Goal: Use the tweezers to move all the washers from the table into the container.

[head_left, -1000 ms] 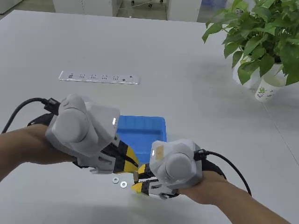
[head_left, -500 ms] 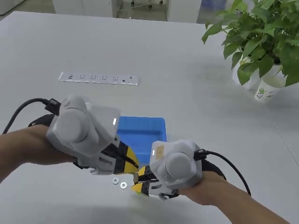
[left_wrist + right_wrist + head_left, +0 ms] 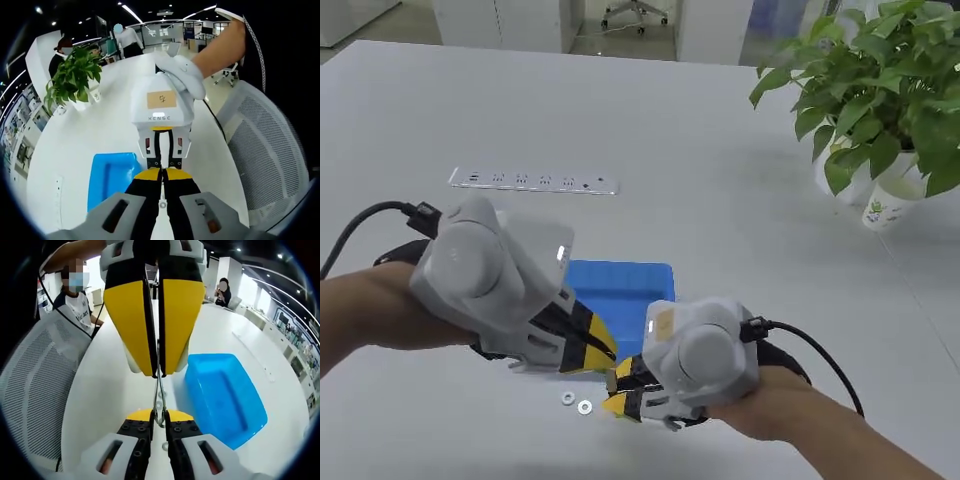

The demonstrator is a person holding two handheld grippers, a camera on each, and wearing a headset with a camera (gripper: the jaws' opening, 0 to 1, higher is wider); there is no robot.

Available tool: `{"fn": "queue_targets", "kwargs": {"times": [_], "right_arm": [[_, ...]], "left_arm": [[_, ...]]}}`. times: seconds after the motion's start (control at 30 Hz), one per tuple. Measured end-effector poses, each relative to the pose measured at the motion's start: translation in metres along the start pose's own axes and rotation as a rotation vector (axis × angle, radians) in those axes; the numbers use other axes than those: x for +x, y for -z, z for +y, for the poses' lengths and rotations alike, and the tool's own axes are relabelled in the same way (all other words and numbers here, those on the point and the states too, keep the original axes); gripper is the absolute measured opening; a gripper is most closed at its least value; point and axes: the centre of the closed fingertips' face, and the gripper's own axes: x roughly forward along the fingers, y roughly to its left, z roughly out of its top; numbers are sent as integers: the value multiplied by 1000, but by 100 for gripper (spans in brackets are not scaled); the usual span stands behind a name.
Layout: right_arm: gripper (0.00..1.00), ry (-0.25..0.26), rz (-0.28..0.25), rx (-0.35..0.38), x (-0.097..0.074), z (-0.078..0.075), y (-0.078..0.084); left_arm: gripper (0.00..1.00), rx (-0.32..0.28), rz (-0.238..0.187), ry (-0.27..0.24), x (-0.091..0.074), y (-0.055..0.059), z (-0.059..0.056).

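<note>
Two small metal washers (image 3: 576,403) lie on the white table just in front of the blue container (image 3: 620,288). Above them my two grippers meet tip to tip. The left gripper (image 3: 592,348) comes in from the left with its yellow jaws pressed together. The right gripper (image 3: 618,391) faces it from the right. In the right gripper view thin metal tweezers (image 3: 159,392) run from between the left gripper's yellow jaws down into my own right gripper (image 3: 159,421). Both grippers are shut on the tweezers. In the left gripper view a washer (image 3: 162,204) shows below my left gripper (image 3: 162,172).
A white power strip (image 3: 533,181) lies further back on the table. A potted plant (image 3: 880,100) stands at the far right. A mesh office chair (image 3: 265,150) is beside the table, and people sit in the background.
The head camera has tilted a little, so the scene sits lower in the picture. The grippers stay jaw to jaw over the washers, with no clear move.
</note>
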Motion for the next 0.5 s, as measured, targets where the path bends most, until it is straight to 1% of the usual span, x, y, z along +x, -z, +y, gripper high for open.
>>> {"fn": "queue_targets", "kwargs": {"times": [0.27,0.4,0.5], "right_arm": [[11,10,-15,-14,-14,-4,-19],[11,18,-20,-24,-21,-10,-28],[11,28,-28,-31,-25,-17,-36]], "left_arm": [[5,8,-13,-14,-18,-16,2],[5,17,-22,-23,-26,-25,7],[5,30,-26,-30,-31,-31,13]]}}
